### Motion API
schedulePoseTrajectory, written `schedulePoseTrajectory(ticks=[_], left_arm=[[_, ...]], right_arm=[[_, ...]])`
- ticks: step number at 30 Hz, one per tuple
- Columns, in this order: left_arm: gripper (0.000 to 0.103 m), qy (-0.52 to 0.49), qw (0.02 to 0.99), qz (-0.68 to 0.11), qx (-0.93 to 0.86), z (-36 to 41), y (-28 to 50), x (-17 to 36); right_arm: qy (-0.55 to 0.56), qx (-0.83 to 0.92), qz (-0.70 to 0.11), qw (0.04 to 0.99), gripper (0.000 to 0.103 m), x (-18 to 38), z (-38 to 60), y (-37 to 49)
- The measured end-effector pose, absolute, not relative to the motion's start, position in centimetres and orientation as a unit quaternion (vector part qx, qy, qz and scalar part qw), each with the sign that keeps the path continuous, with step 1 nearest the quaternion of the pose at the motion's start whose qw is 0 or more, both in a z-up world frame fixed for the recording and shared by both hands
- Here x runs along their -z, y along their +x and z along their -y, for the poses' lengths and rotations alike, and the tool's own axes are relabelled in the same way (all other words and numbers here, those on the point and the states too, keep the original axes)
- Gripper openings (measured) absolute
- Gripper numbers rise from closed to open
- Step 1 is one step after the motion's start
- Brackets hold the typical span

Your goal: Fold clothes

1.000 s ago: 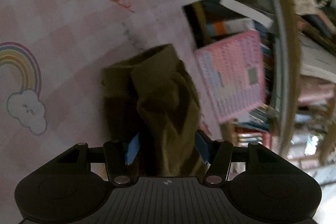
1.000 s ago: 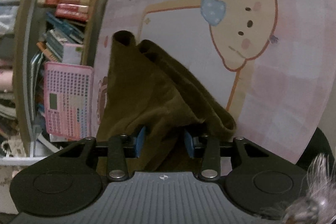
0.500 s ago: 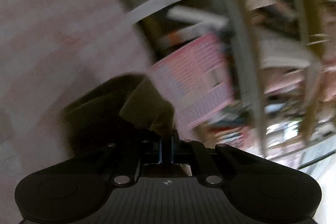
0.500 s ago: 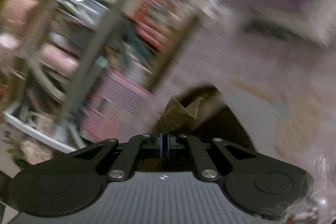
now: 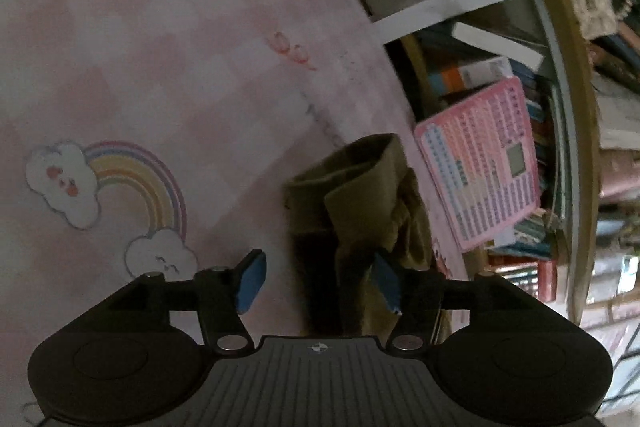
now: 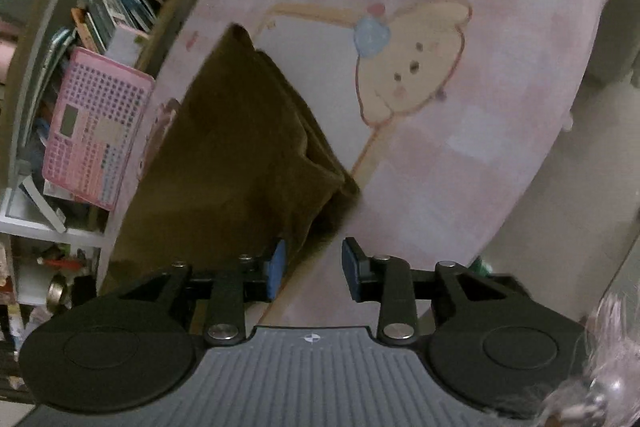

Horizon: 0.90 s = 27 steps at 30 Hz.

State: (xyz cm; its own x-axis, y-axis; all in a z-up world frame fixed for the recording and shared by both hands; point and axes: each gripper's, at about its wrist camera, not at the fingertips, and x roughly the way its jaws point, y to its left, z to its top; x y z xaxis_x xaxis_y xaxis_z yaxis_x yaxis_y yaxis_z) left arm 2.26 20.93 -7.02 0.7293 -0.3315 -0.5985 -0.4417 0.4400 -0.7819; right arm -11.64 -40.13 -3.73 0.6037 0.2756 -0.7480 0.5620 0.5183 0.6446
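An olive-brown garment (image 5: 360,203) lies bunched and folded on a pink checked cloth with a rainbow print (image 5: 136,183). My left gripper (image 5: 320,279) is open; the cloth lies between and past its fingers, against the right pad (image 5: 387,281). In the right wrist view the same garment (image 6: 236,151) lies folded near the table's left edge. My right gripper (image 6: 313,267) is open, with the garment's near corner just ahead of its left pad (image 6: 276,269).
A pink chart board (image 5: 480,163) leans on bookshelves beside the table, also in the right wrist view (image 6: 94,127). The cloth bears a bear print (image 6: 412,67). The table's right edge (image 6: 560,131) drops to a pale floor.
Both grippers were shut on the garment and swinging half a second ago. Now both are open and the garment lies on the table.
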Motion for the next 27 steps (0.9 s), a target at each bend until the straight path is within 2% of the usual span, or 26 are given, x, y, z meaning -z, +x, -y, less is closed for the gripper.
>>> schedulePoseTrajectory(ticks=[4,5,6,7,8,9,12,15,20,27], left_arm=[[0.06,-0.541,0.764,-0.348,-0.047,-19.9,4.0,7.4],[0.05,-0.539,0.766,-0.346,-0.057,-19.6,4.2,7.4],[0.029,-0.533,0.768,-0.347,-0.07,-19.3,4.5,7.4],[0.022,-0.53,0.769,-0.348,-0.077,-19.1,4.7,7.4],[0.016,-0.533,0.769,-0.345,-0.079,-19.0,4.7,7.4],[0.011,-0.537,0.771,-0.334,-0.075,-19.0,4.3,6.9],[0.009,-0.534,0.792,-0.292,-0.043,-18.7,2.6,3.8],[0.01,-0.482,0.836,-0.262,-0.001,-18.9,0.8,0.8],[0.009,-0.535,0.777,-0.322,-0.084,-22.6,-0.2,7.2],[0.01,-0.503,0.795,-0.332,-0.074,-22.4,0.6,7.6]], right_arm=[[0.489,0.085,-0.43,0.754,0.03,4.2,39.7,-10.3],[0.493,0.084,-0.428,0.753,0.028,4.3,39.7,-9.8],[0.493,0.083,-0.427,0.754,0.024,4.5,39.8,-9.1],[0.493,0.083,-0.426,0.754,0.014,4.7,39.9,-8.4],[0.497,0.081,-0.425,0.752,0.008,5.0,39.9,-7.8],[0.504,0.079,-0.418,0.752,0.008,5.3,40.1,-7.0],[0.488,0.077,-0.413,0.765,0.006,5.0,40.1,-4.7],[0.458,0.054,-0.398,0.793,0.005,3.5,39.6,-2.8],[0.417,0.03,-0.421,0.805,0.005,3.6,37.6,-0.7],[0.362,0.039,-0.432,0.825,0.005,3.9,36.1,-0.7]])
